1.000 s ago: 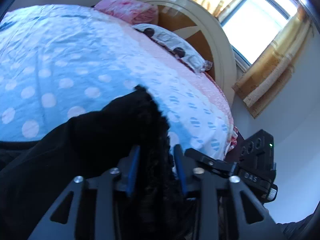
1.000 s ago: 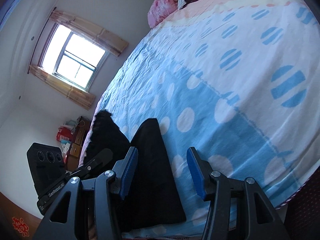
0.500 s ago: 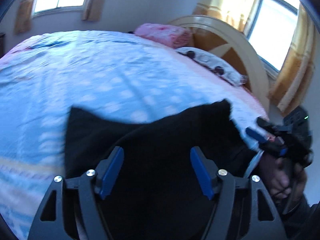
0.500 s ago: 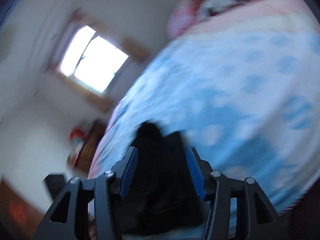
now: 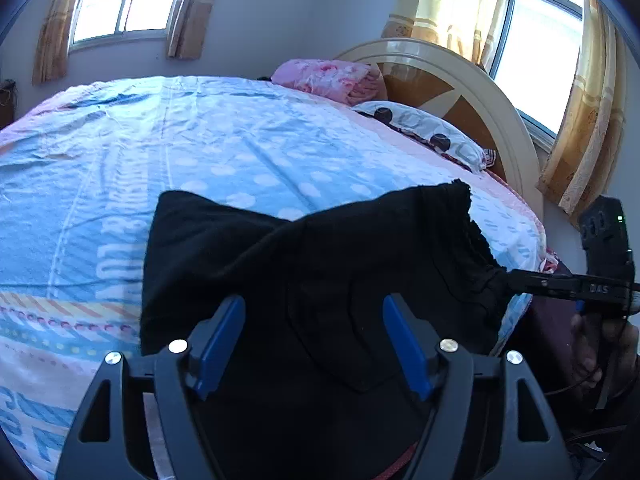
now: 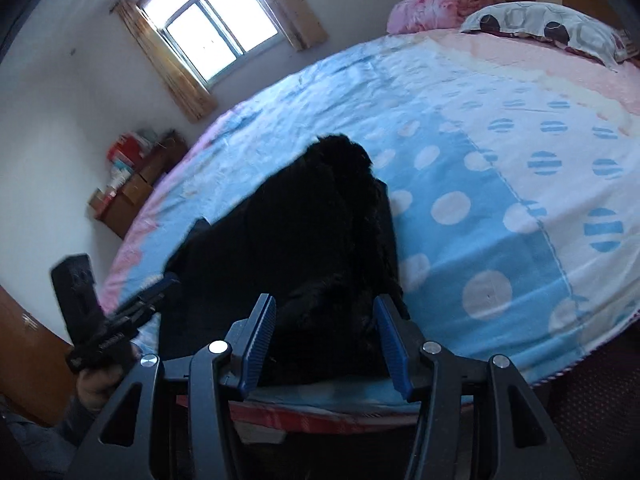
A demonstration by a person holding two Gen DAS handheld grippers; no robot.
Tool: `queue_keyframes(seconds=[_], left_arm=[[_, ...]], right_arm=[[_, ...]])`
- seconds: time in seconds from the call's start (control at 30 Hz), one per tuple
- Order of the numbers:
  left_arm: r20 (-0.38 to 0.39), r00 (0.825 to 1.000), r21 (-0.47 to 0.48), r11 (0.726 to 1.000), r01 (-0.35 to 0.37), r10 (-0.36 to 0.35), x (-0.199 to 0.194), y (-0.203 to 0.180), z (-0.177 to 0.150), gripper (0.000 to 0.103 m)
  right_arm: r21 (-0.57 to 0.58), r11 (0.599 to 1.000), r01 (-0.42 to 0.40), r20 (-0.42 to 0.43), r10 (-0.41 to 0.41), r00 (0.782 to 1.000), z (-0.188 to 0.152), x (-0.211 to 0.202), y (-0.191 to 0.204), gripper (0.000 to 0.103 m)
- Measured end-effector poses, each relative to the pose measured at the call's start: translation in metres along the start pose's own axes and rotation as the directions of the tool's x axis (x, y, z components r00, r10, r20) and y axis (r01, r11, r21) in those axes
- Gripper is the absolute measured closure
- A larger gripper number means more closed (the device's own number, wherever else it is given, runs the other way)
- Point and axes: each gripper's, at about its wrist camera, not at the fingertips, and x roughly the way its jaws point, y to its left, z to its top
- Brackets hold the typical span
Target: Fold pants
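The black pants [image 5: 328, 256] lie in a folded heap on the blue dotted bedsheet [image 5: 120, 168] near the bed's front edge, frilled waistband toward the right. My left gripper [image 5: 314, 340] hovers over them, its jaws opening; cloth shows between the blue pads, which do not press on it. In the right wrist view the pants [image 6: 304, 224] bulk up between the pads of my right gripper [image 6: 326, 344], which stands apart from the cloth, not pinching it. From the left wrist view the right gripper [image 5: 516, 278] reaches the waistband's edge. A hand holds the left gripper [image 6: 160, 292] at the pants' left side.
A pink folded quilt [image 5: 332, 78], a spotted pillow [image 5: 428, 136] and a round headboard [image 5: 460, 80] are at the bed's far end. Windows with curtains [image 5: 592, 128] line the walls. Boxes [image 6: 132, 176] stand by the far wall. The bed's edge [image 6: 360, 404] runs just below the right gripper.
My left gripper let go of the black cloth, opened wide and swung round; the pants now lie flat under it. My right gripper rolled and came in over the pants.
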Motion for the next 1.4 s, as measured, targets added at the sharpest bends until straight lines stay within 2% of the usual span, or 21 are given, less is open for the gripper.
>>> queue_keyframes(seconds=[0.13, 0.2, 0.37, 0.47, 0.57, 0.63, 0.73, 0.83, 0.9, 0.97, 1.1, 1.13, 1.17, 1.2, 1.3, 1.37, 1.4], left_arm=[[0.004, 1.0, -0.018, 1.0, 0.008, -0.008, -0.004, 0.006, -0.003, 0.029], [0.005, 1.0, -0.027, 1.0, 0.011, -0.011, -0.006, 0.008, -0.004, 0.029], [0.016, 1.0, -0.004, 1.0, -0.02, 0.02, -0.009, 0.007, -0.006, 0.029], [0.02, 0.999, 0.002, 0.999, -0.033, 0.033, -0.011, 0.008, -0.008, 0.024], [0.011, 1.0, -0.024, 1.0, -0.021, 0.021, -0.009, 0.013, -0.01, 0.024], [0.008, 1.0, -0.033, 0.999, -0.018, 0.018, -0.009, 0.015, -0.011, 0.024], [0.004, 1.0, -0.038, 0.999, -0.014, 0.014, -0.009, 0.016, -0.011, 0.024], [0.01, 1.0, -0.045, 0.999, -0.012, 0.013, -0.011, 0.017, -0.012, 0.024], [0.014, 1.0, -0.048, 0.999, -0.012, 0.013, -0.011, 0.017, -0.012, 0.024], [0.013, 1.0, -0.044, 0.999, -0.015, 0.015, -0.01, 0.017, -0.013, 0.024], [0.006, 0.999, -0.02, 0.999, -0.034, 0.034, -0.009, 0.017, -0.016, 0.024], [0.004, 0.999, -0.02, 0.999, -0.038, 0.038, -0.008, 0.018, -0.016, 0.024], [0.004, 0.999, -0.023, 0.999, -0.038, 0.038, -0.009, 0.019, -0.017, 0.024], [0.008, 0.999, -0.03, 0.999, -0.035, 0.035, -0.011, 0.02, -0.017, 0.024], [0.022, 0.999, -0.041, 0.998, -0.04, 0.041, -0.015, 0.021, -0.016, 0.024], [0.019, 0.999, -0.042, 0.998, -0.048, 0.048, -0.014, 0.024, -0.017, 0.017], [0.015, 0.999, -0.045, 0.998, -0.049, 0.049, -0.012, 0.024, -0.018, 0.017]], right_arm=[[-0.045, 0.999, 0.018, -0.014, -0.019, 1.0, -0.002, 0.013, 0.01, 0.051], [-0.111, 0.992, 0.068, 0.003, -0.068, 0.998, -0.002, 0.013, 0.019, 0.064], [-0.164, 0.98, 0.108, 0.014, -0.107, 0.994, 0.006, 0.015, 0.029, 0.064], [-0.161, 0.984, 0.074, 0.003, -0.074, 0.997, 0.007, 0.011, 0.033, 0.064], [-0.214, 0.968, 0.132, -0.033, -0.143, 0.989, 0.003, 0.021, 0.039, 0.065], [-0.197, 0.973, 0.123, -0.03, -0.132, 0.991, 0.004, 0.019, 0.036, 0.068], [-0.217, 0.954, 0.207, 0.013, -0.209, 0.978, 0.008, 0.011, 0.037, 0.068], [-0.141, 0.982, 0.129, 0.021, -0.127, 0.992, 0.014, -0.006, 0.028, 0.067], [-0.157, 0.981, 0.112, 0.016, -0.11, 0.994, 0.011, -0.01, 0.033, 0.067], [-0.164, 0.984, 0.069, -0.026, -0.074, 0.997, 0.008, -0.003, 0.038, 0.067], [-0.133, 0.984, 0.122, -0.065, -0.131, 0.989, 0.004, 0.024, 0.032, 0.068], [-0.138, 0.984, 0.112, -0.067, -0.122, 0.99, 0.001, 0.025, 0.033, 0.073], [-0.152, 0.983, 0.099, -0.067, -0.11, 0.992, -0.001, 0.026, 0.035, 0.089], [-0.167, 0.981, 0.104, -0.055, -0.114, 0.992, -0.001, 0.025, 0.039, 0.092], [-0.17, 0.983, 0.073, -0.01, -0.076, 0.997, 0.003, 0.005, 0.042, 0.094], [-0.197, 0.975, 0.105, 0.006, -0.105, 0.994, 0.004, -0.005, 0.042, 0.094], [-0.19, 0.974, 0.126, -0.006, -0.13, 0.991, 0.004, -0.002, 0.037, 0.094]])
